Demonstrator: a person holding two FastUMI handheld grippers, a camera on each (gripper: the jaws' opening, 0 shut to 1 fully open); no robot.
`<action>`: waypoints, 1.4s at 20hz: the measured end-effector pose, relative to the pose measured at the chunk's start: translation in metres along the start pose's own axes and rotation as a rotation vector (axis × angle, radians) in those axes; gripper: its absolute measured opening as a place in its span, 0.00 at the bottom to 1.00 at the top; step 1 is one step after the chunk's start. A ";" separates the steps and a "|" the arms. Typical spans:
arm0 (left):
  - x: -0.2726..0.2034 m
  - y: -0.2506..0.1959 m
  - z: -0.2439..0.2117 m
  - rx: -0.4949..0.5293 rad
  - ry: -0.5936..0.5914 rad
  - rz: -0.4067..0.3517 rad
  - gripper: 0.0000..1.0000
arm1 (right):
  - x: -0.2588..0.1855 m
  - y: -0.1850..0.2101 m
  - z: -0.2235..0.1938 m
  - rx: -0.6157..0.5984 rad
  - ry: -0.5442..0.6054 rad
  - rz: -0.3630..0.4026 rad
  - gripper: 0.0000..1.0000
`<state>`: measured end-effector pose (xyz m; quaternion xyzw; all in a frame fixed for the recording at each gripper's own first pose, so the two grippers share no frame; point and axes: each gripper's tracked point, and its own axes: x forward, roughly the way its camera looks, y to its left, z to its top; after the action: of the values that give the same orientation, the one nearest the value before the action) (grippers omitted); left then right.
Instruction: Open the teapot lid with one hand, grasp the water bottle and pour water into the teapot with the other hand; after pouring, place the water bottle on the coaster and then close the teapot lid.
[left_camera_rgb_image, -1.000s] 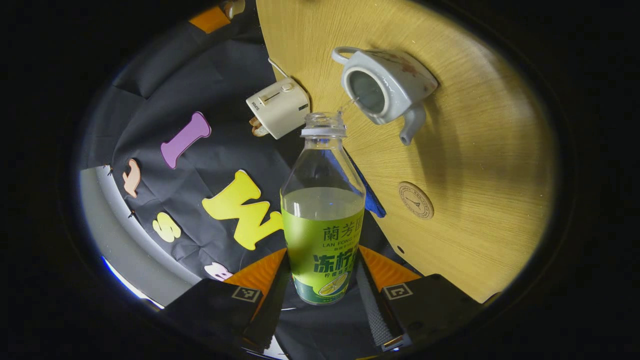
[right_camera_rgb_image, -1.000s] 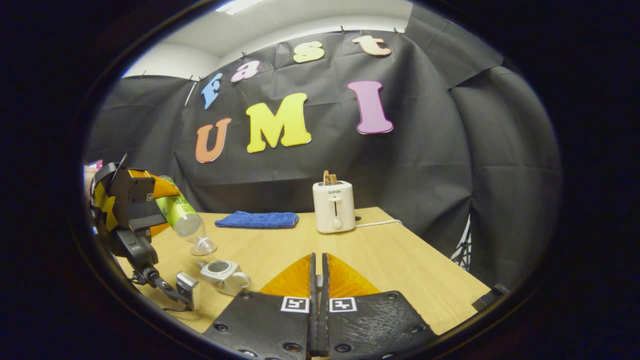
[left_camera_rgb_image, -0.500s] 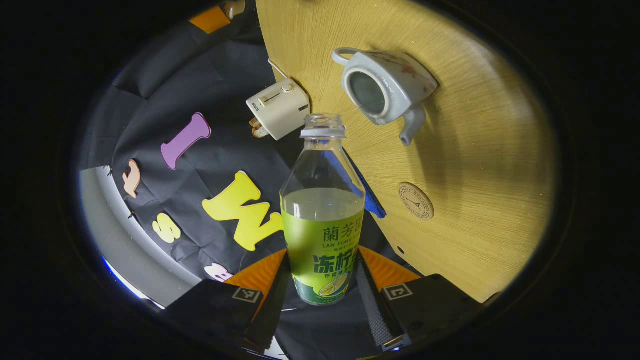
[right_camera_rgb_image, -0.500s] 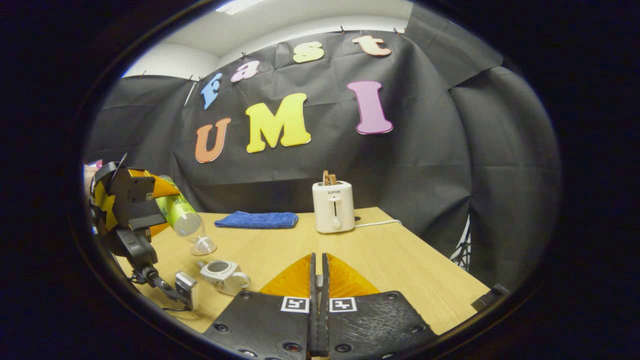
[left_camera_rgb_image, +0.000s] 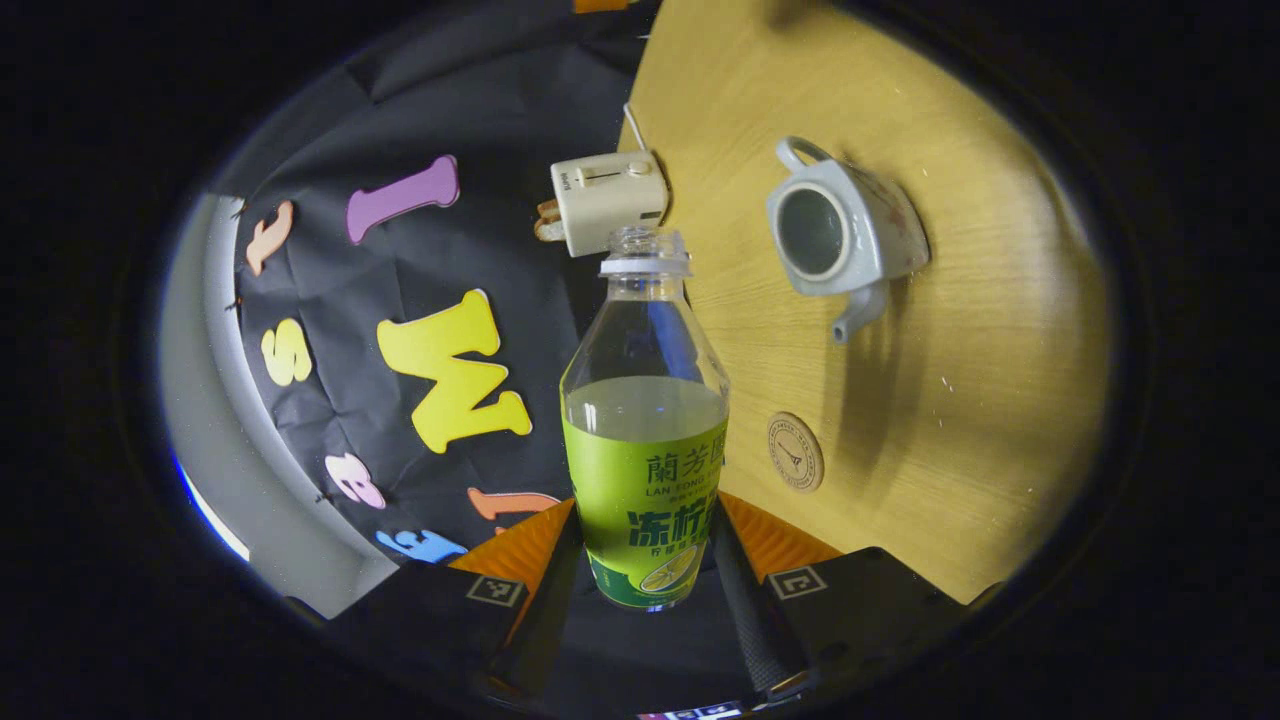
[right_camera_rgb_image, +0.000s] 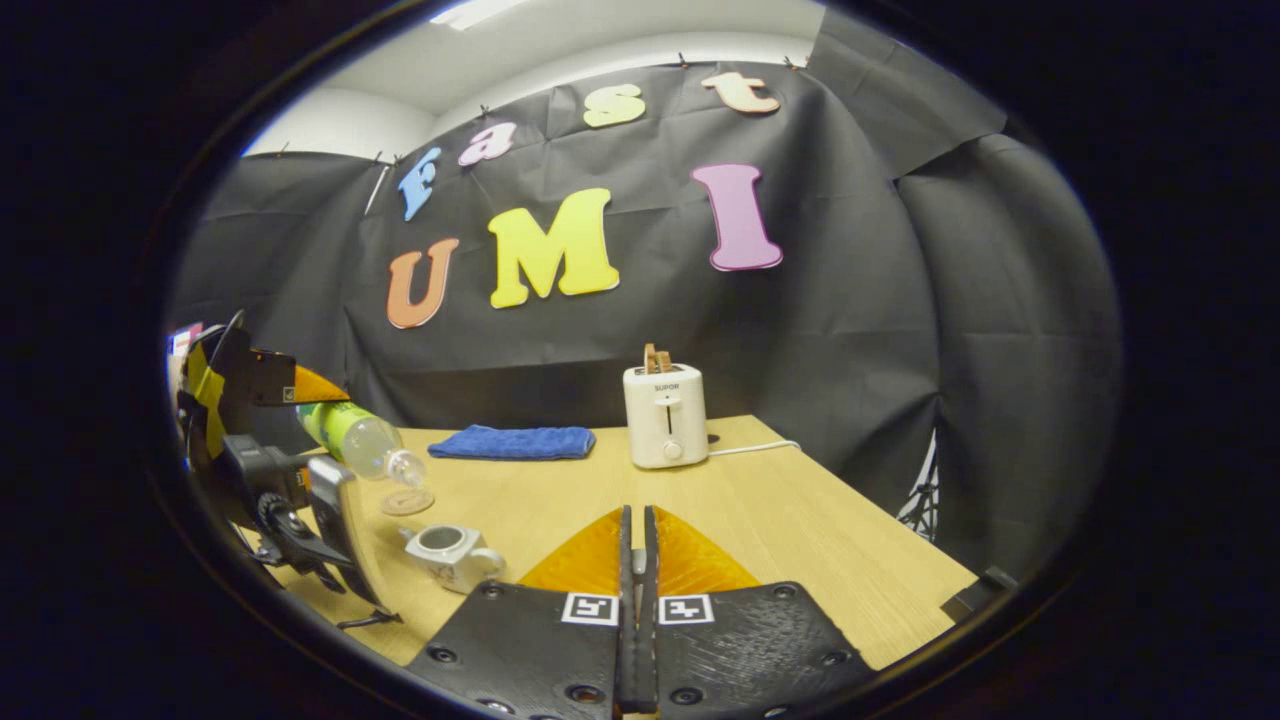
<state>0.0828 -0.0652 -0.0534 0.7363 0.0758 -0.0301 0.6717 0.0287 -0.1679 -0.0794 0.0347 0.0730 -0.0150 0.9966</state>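
Since a moment ago the water bottle (left_camera_rgb_image: 645, 420) has tipped back from the teapot (left_camera_rgb_image: 845, 240): its open mouth no longer hangs over the pot's opening, and no water runs between them. In the right gripper view the bottle (right_camera_rgb_image: 362, 440) now lies closer to level, held above the table (right_camera_rgb_image: 800, 540) at the far left, with the lidless teapot (right_camera_rgb_image: 452, 553) standing below and a little to its right. The left gripper (left_camera_rgb_image: 645, 575) is clenched on the bottle, both fingers pressing the green label near its base; the bottle is uncapped and about half full. The round coaster (left_camera_rgb_image: 795, 452) lies bare on the wood, near the teapot's spout side and apart from it. The right gripper (right_camera_rgb_image: 637, 610) rests low over the near edge of the table, its fingers drawn tight together; whether the lid sits between them I cannot tell. Farther back stand a white toaster (right_camera_rgb_image: 664, 415) and a folded blue cloth (right_camera_rgb_image: 515, 441).
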 end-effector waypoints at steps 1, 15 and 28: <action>0.000 -0.006 -0.007 -0.101 -0.001 -0.030 0.74 | -0.002 0.000 0.002 -0.001 -0.005 -0.005 0.00; -0.027 -0.047 -0.052 -1.261 -0.002 -0.154 0.75 | -0.012 0.046 0.041 -0.022 -0.053 0.020 0.00; 0.079 -0.012 -0.043 -1.623 -0.118 -0.136 0.75 | 0.000 0.044 0.036 -0.013 -0.030 -0.001 0.00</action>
<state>0.1564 -0.0155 -0.0728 0.0117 0.0833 -0.0452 0.9954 0.0353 -0.1261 -0.0406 0.0280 0.0581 -0.0157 0.9978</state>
